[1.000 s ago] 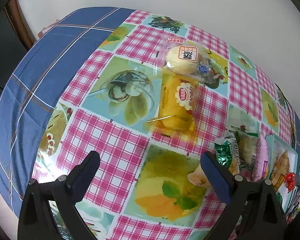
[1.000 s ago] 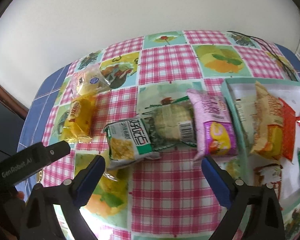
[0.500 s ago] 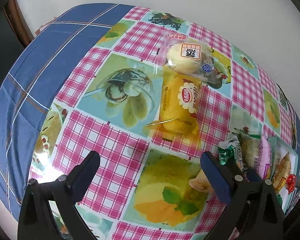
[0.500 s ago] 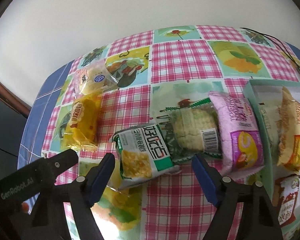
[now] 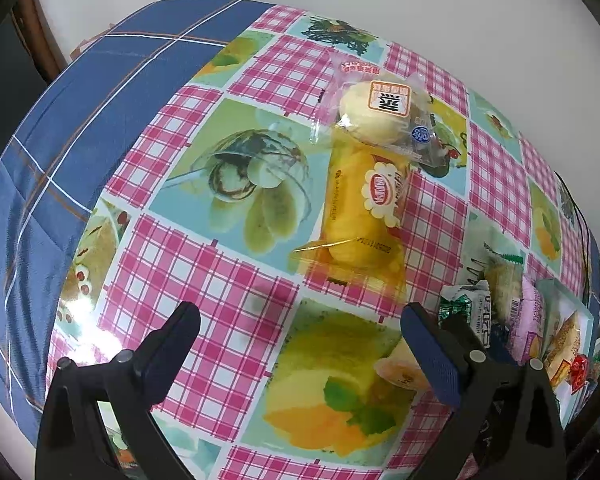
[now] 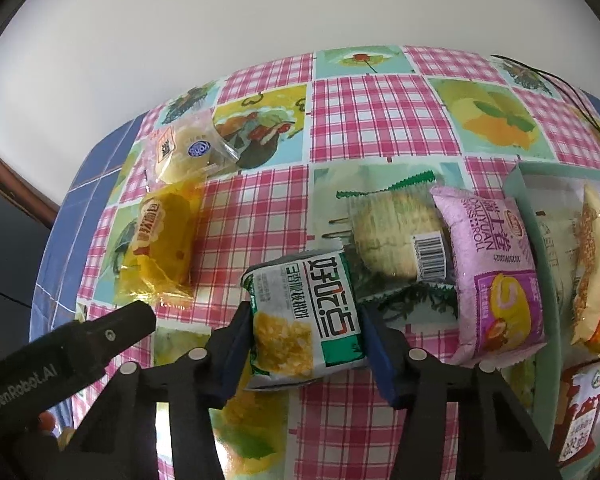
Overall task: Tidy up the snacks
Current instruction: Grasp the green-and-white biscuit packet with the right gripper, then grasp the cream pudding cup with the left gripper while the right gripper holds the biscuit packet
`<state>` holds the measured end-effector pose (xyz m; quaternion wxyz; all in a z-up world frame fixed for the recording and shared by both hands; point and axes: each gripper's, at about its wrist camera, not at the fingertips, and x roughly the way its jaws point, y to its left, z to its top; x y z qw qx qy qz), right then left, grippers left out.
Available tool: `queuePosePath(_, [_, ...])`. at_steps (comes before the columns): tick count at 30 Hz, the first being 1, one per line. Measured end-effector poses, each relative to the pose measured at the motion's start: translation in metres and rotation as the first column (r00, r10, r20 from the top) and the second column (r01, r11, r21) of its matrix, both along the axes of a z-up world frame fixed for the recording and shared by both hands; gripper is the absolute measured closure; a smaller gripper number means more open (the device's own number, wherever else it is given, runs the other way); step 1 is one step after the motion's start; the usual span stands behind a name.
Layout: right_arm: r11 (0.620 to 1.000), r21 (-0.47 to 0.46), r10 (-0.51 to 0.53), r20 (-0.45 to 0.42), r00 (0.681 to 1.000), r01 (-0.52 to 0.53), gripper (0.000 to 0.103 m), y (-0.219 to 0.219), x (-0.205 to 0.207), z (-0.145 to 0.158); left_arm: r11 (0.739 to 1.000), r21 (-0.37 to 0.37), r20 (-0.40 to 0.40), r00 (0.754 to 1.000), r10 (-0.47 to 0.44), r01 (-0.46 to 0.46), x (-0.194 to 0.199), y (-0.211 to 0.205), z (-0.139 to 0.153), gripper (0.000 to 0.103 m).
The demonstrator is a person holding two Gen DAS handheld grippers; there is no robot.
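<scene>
Right gripper [image 6: 306, 334] jaws just closed, now pinching green snack packet [image 6: 306, 320]; left gripper [image 5: 300, 340] spread, empty; lift toward tray [image 6: 540, 240] likely next

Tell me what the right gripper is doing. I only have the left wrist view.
Observer: The right gripper has just been closing. Its fingers now sit against both sides of the green-and-white snack packet, which lies on the tablecloth.
Operator: Anything touching that packet?
Observer: Yes, its far corner meets the wrapper of the clear-wrapped cake with a barcode.
Operator: Pink packet in the tray yet?
Observer: No. The pink Swiss roll packet lies on the cloth outside the teal tray, along its left wall.
</scene>
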<state>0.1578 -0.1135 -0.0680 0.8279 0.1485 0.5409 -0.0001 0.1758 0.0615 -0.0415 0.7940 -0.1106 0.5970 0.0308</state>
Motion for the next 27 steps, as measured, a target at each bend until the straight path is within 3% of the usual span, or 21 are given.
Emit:
queuePosePath(14, [0.999, -0.04, 0.004, -0.073, 0.997, -0.007, 0.05, -0.004, -0.016, 0.001, 0.998, -0.019, -0.006, 0.998, -0.067, 0.067, 0.005, -0.018, -0.002, 0.003])
queuePosePath(27, [0.995, -0.103, -0.001, -0.138, 0.99, -0.013, 0.05, -0.015, -0.035, 0.001, 0.985, -0.037, -0.029, 0.985, -0.17, 0.169, -0.005, -0.059, -0.008, 0.003])
